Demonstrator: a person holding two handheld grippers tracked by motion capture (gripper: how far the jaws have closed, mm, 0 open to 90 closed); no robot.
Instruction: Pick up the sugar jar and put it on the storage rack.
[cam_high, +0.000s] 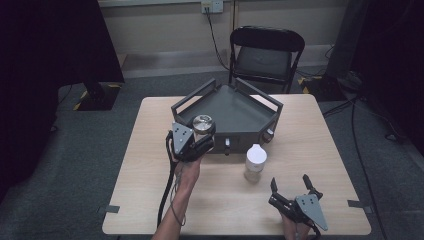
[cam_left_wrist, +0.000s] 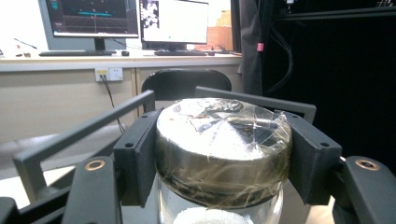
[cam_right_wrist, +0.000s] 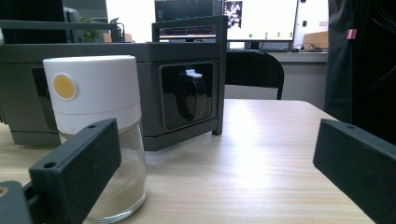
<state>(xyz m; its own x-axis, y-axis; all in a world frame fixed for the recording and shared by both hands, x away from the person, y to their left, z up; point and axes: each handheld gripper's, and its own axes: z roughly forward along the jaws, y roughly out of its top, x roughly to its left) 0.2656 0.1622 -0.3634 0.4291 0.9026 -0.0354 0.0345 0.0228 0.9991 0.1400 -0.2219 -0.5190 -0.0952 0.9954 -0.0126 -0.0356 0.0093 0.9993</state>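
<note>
A glass jar with a shiny metal lid hangs just above the front edge of a dark grey tray, with my left gripper shut on it; the pads press the lid's sides, and white grains show below the lid. A second glass jar with a white cap holds tan powder and stands upright on the table, in front of the tray's right part. My right gripper stands open near the table's front right, with the white-capped jar ahead and to its left.
The tray has raised rail handles and sits at the table's far middle. A black folding chair stands behind the wooden table. Dark curtains hang at both sides. A desk with monitors lies farther back.
</note>
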